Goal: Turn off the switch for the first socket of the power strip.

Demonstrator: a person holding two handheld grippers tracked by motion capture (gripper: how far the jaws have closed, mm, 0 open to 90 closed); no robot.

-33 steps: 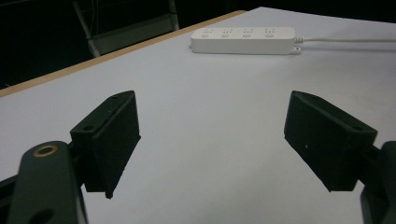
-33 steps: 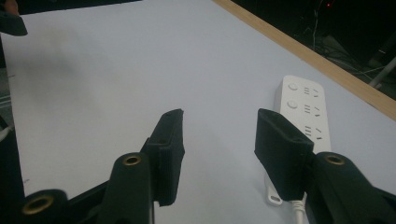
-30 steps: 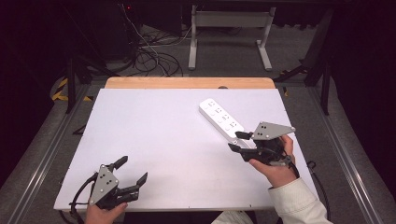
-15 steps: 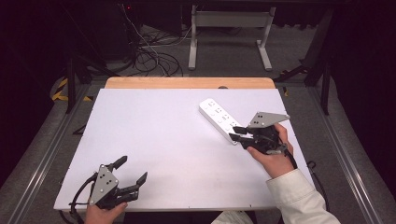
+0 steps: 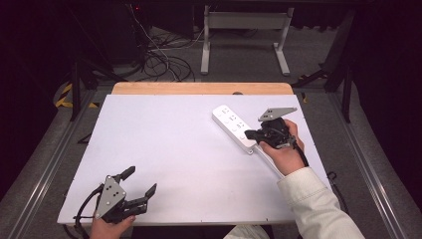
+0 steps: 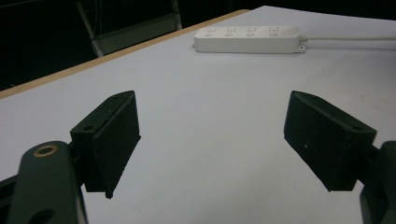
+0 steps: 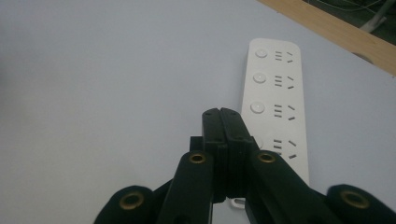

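Note:
A white power strip with several sockets and round buttons lies on the white table, right of centre, its cable running off toward the near right. My right gripper is shut with nothing between its jaws. Its tips hover over the near end of the power strip, beside the nearest button. My left gripper rests at the near left corner of the table, jaws wide open and empty. From there the power strip lies far ahead.
A wooden strip edges the table's far side. Behind it on the floor are tangled cables and a metal stand. The tabletop between the two grippers is bare white surface.
My right gripper has moved left and forward onto the near end of the power strip. The left gripper has not moved.

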